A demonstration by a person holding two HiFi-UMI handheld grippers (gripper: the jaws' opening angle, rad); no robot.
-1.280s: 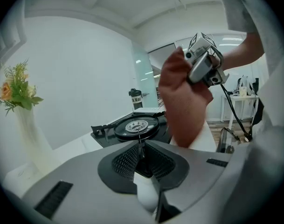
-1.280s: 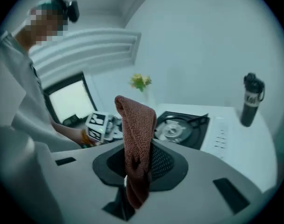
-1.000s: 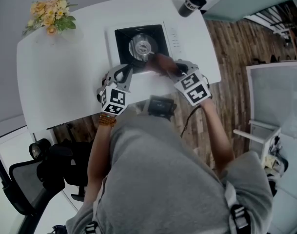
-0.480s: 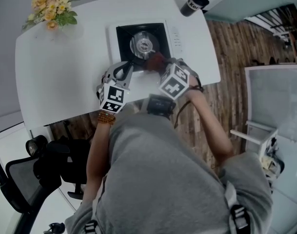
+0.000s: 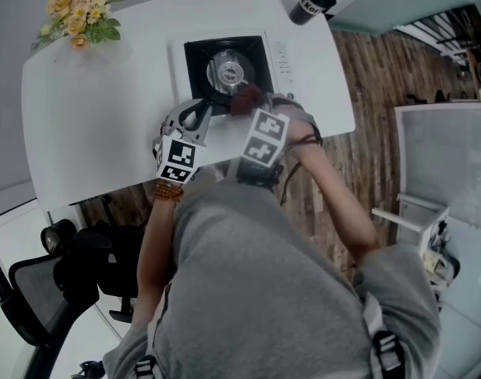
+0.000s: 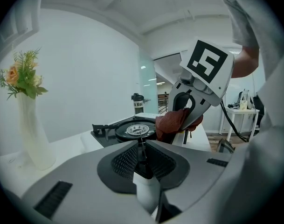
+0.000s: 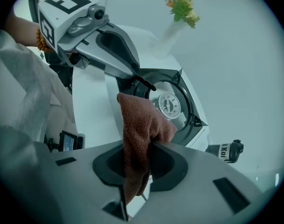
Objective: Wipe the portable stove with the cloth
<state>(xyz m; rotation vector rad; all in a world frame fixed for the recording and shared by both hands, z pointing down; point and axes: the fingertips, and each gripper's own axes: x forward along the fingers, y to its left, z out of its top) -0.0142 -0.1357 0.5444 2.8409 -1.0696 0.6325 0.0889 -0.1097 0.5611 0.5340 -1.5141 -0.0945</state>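
Cloth (image 7: 139, 125), rust-brown and bunched, is gripped in my right tongs (image 5: 250, 105), whose jaws are closed on a fold of it; the loose end hangs forward. It sits at the near edge of the portable stove (image 5: 228, 69), by the near right corner of the black top. No view shows whether it presses on the surface or hangs just above it. The stove stands at the far middle of the white counter (image 5: 98, 125), its round burner (image 6: 139, 129) in the centre.

My left tongs (image 5: 208, 113) are closed on nothing, tips just beside the stove's near left corner, close to the cloth.

Hazards, as I judge them:
- The cloth may catch on the raised pan supports (image 7: 144, 84) round the burner if I sweep straight across, and a snag could pull it out of the jaws, since only a fold is pinched.
- The stove is light-looking and nothing pins it. A firm stroke away from me could slide it across the counter.
- The two tongs sit near each other at the front edge, so a sideways stroke toward my left would knock one against the other.

Surroundings: a dark tumbler (image 5: 311, 2) stands at the counter's far right corner, near the stove's control side, and a pushed stove could reach it. A vase of flowers (image 5: 78, 14) is well apart at the far left. An office chair (image 5: 58, 283) stands on the floor at my left, out of the way.
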